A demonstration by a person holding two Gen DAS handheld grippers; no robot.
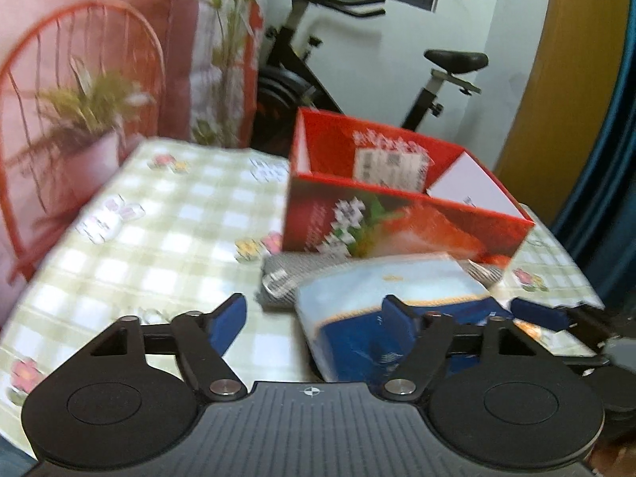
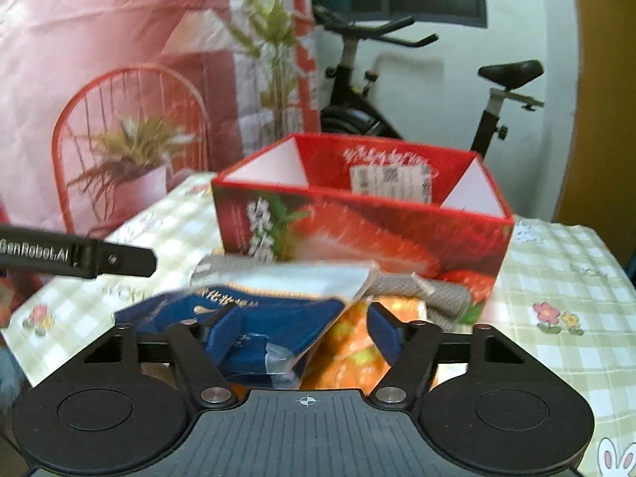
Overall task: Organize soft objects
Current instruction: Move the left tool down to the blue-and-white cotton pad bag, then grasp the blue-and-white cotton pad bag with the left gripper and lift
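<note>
Both tongs (image 1: 314,318) (image 2: 304,324) spread apart around blue pack (image 2: 254,318), red box (image 2: 357,230) just behind, near table edge (image 2: 596,262).

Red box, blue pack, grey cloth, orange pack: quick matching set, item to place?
Items:
1. red box
2. blue pack
3. grey cloth
4. orange pack

Places:
A. between the right gripper's open fingers, under the blue pack's edge
B. flat at the box's foot
C. behind the pile, open top
D. top of the pile

Pairs: 1-C, 2-D, 3-B, 4-A
</note>
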